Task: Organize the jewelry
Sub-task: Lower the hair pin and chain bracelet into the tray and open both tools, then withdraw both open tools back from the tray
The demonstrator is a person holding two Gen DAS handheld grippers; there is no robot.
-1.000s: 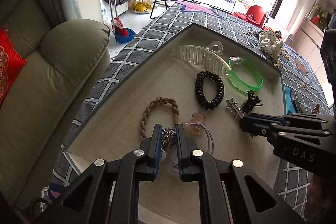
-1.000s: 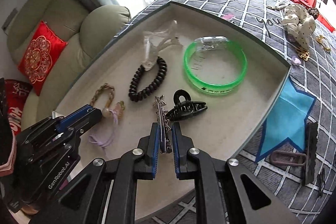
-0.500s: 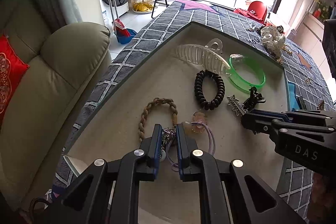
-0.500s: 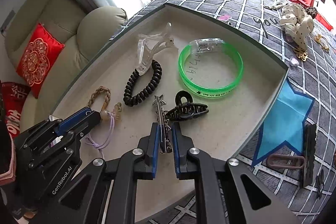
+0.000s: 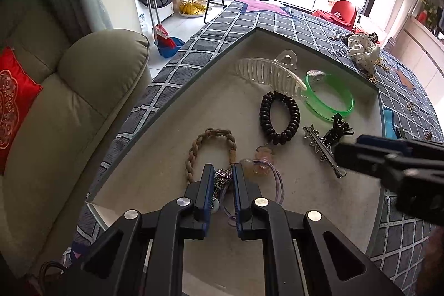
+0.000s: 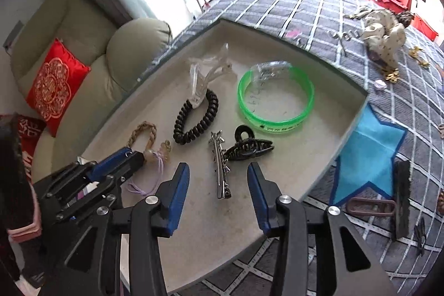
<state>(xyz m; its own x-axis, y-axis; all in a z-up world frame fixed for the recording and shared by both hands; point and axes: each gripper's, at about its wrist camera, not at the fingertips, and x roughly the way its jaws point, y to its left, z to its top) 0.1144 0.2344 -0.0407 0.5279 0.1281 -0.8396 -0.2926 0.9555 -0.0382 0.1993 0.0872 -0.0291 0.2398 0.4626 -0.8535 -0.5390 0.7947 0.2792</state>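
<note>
Right gripper (image 6: 217,186) jaws just opened wide; silver star hair clip (image 6: 220,167) lies free between, in tray (image 6: 351,124). Thin, stiff, slippery: pinch mid-bar. Left gripper (image 5: 220,183) nearly shut on small metal charm (image 5: 220,176).

Beige tray (image 6: 351,124) (hair clips, bracelets) on checked cloth (image 6: 299,15)

Silver star hair clip (image 6: 219,165) lies flat in tray (image 6: 350,126), beside black claw clip (image 6: 249,147).

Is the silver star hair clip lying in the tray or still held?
Lying in the tray: the silver star hair clip rests flat, untouched between the right hand-held gripper's just-opened jaws.
</note>
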